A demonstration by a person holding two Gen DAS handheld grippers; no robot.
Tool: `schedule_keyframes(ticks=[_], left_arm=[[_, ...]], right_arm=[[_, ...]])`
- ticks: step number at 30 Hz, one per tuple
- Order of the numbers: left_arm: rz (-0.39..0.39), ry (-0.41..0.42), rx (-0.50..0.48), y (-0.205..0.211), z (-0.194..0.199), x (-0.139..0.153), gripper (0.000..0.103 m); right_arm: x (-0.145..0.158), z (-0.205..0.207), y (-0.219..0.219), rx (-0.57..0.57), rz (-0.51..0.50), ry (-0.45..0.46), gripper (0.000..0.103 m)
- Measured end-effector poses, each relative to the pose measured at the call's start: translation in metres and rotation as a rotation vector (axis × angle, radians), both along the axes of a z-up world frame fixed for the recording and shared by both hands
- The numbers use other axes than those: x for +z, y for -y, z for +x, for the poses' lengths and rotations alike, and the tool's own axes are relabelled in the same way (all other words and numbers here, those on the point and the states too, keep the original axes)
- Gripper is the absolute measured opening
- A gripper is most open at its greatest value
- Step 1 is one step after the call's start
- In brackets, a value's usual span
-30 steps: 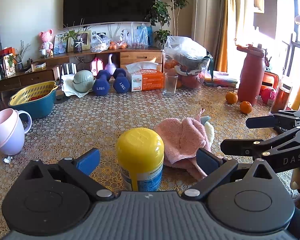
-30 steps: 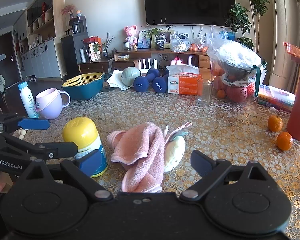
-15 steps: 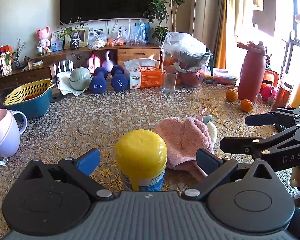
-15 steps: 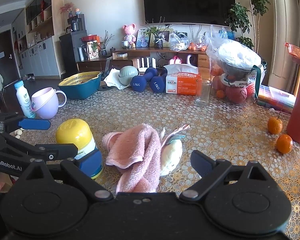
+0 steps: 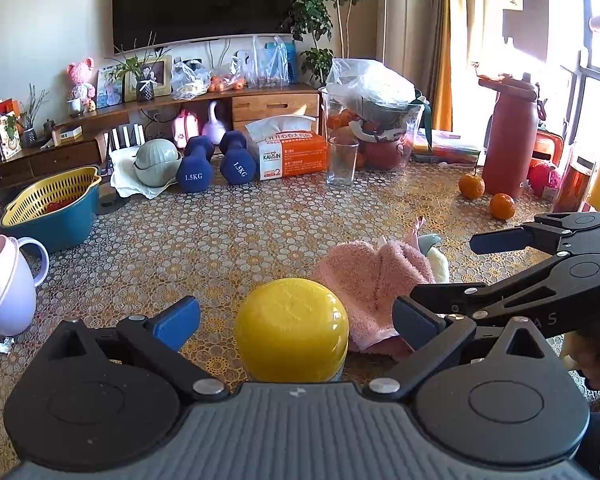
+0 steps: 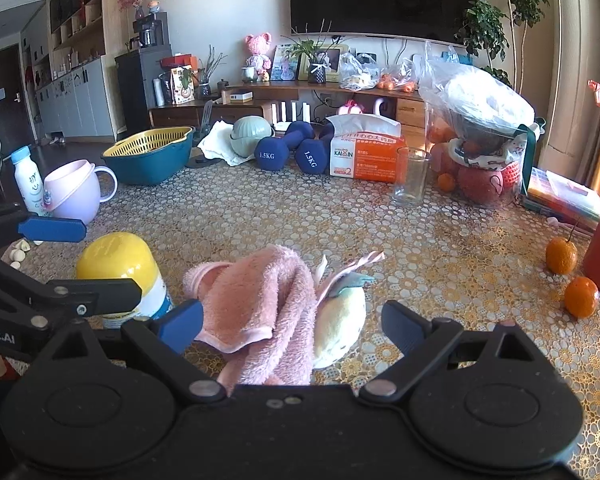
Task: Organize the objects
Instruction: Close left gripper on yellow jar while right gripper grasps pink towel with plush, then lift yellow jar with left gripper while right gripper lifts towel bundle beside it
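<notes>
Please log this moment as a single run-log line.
left gripper: open, straddling yellow-capped can | right gripper: open, over pink towel | can upright, ungrasped | towel crumpled beside can

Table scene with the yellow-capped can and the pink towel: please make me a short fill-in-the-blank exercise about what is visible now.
1. The can between the open left gripper fingers has a ____ cap.
2. The open right gripper points at a pink ____ lying on the table.
3. Each blue dumbbell is marked ____.
4. Beside the red bottle lie two ____.

Missing words: yellow; towel; 1.5KG; oranges
</notes>
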State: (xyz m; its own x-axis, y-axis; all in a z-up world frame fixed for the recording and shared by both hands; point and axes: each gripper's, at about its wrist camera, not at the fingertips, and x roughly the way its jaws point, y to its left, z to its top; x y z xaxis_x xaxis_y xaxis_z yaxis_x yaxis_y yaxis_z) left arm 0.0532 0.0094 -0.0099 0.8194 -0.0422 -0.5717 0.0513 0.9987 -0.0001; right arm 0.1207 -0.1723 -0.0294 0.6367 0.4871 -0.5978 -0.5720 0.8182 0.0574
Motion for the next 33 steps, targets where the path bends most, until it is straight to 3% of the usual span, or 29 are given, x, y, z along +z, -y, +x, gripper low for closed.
schedule_keyframes(ticks=[14, 19, 24, 26, 33], left_arm=[[-0.015, -0.047, -0.009, -0.003, 0.019, -0.015, 0.102], [-0.026, -0.046, -0.015, -0.003, 0.02, -0.015, 0.1], [-0.036, -0.068, -0.037, -0.003, 0.018, -0.016, 0.095], [-0.035, -0.072, -0.042, -0.002, 0.017, -0.017, 0.089], [0.03, -0.064, -0.067, 0.004, 0.008, -0.028, 0.088]], right_arm=[[-0.03, 0.036, -0.014, -0.031, -0.006, -0.102, 0.093], [-0.044, 0.045, -0.018, -0.05, 0.001, -0.166, 0.081], [-0.043, 0.049, -0.012, -0.074, 0.041, -0.191, 0.054], [-0.04, 0.05, -0.008, -0.074, 0.054, -0.207, 0.048], [-0.007, 0.036, 0.006, -0.045, 0.11, -0.164, 0.044]])
